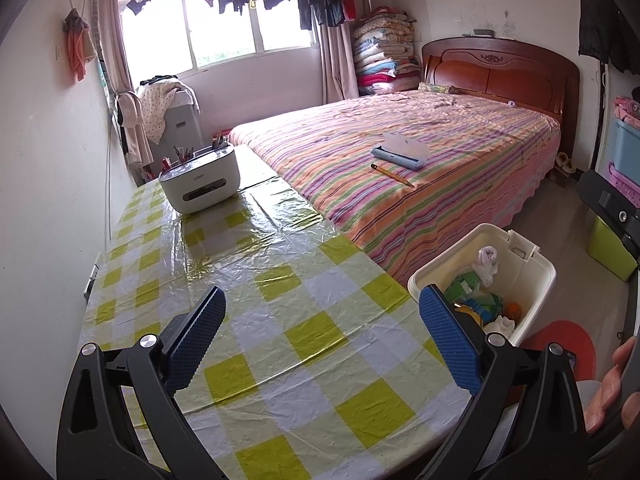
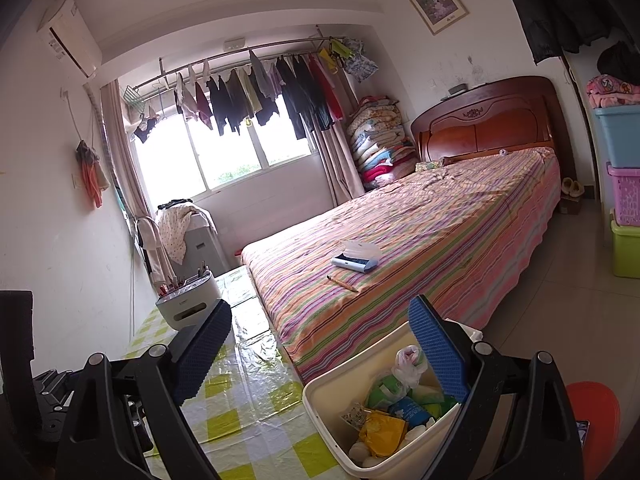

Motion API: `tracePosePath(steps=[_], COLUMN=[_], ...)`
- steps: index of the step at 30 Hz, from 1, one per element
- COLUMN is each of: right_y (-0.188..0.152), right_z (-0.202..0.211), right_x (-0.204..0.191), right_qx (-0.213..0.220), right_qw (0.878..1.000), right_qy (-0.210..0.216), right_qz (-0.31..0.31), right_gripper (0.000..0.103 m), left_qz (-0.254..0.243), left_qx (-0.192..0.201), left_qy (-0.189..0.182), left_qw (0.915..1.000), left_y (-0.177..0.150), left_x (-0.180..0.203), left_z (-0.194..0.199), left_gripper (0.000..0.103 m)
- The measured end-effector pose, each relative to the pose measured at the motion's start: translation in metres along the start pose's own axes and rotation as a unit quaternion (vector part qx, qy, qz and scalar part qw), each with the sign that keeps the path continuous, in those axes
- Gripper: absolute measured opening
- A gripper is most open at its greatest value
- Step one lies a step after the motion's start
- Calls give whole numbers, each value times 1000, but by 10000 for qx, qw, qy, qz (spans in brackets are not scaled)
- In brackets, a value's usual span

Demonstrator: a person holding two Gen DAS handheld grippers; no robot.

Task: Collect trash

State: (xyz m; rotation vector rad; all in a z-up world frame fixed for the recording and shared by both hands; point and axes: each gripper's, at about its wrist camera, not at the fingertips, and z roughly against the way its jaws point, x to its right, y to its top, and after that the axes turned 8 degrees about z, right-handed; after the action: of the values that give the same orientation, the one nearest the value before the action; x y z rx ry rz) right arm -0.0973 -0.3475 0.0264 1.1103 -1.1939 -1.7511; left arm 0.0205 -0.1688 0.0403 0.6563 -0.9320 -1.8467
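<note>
Both grippers' fingers point(image 1: 196, 330) apart over checked tablecloth point(image 1: 280, 280) — trash-filled bin point(image 2: 320, 396) beside.

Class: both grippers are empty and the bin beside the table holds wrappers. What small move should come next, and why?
Probably draw the left hand-held gripper back and rest. Both it and the right hand-held gripper are open and empty, the checked tablecloth shows no litter, and the trash sits in the white bin.
</note>
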Motion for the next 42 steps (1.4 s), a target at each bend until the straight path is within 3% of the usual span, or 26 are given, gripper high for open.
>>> tracePosePath(steps=[15, 35, 42], right_y=[1, -9, -9], right_z=[0, -1, -2], right_x=[1, 3, 3], right_qx=[-14, -116, -135], right_qw=[10000, 9999, 9999], right_qy=[-2, -25, -23], right_qz=[1, 0, -2], right_gripper=[88, 88, 88], left_qz=[-546, -844, -1047], left_qx=[59, -138, -115], left_qy=[174, 131, 279], left_qw=[9983, 9962, 9940], left_y=[-5, -12, -16], left_x=[19, 34, 43], left_z=[-1, -10, -11], left_gripper=[96, 96, 96])
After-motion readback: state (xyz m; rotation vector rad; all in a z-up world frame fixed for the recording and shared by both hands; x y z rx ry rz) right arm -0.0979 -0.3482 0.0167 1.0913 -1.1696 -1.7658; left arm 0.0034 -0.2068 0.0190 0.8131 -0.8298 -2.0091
